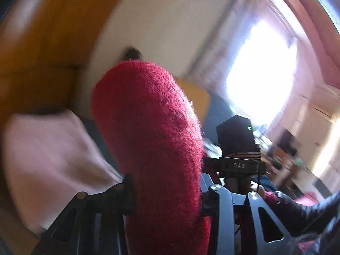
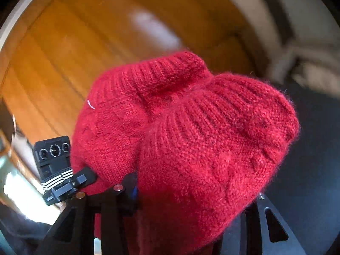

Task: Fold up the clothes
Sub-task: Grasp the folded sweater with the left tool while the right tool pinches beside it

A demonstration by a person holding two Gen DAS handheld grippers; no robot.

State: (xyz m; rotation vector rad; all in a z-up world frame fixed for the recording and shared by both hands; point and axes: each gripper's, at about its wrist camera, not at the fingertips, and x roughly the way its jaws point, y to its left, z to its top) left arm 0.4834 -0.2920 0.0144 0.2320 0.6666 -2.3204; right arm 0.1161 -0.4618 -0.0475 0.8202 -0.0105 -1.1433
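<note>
A red fuzzy knit sweater (image 1: 148,127) bulges up from between the fingers (image 1: 125,189) of my left gripper (image 1: 167,193), which is shut on it. The cloth hides the fingertips. In the right wrist view the same red sweater (image 2: 191,127), ribbed edge uppermost, is bunched in my right gripper (image 2: 191,199), also shut on it. The cloth covers most of this gripper's fingers (image 2: 118,193). Each view shows the other gripper's camera housing close by: the right one (image 1: 238,142) and the left one (image 2: 54,155). Both grippers hold the garment lifted off the surface.
Orange wooden panels (image 2: 63,53) and a white wall (image 1: 170,21) stand behind. A pale pink pillow (image 1: 46,153) lies on a dark blue surface (image 2: 308,148). A bright window (image 1: 261,78) glares at the right. A person's dark sleeve (image 1: 297,210) shows at the lower right.
</note>
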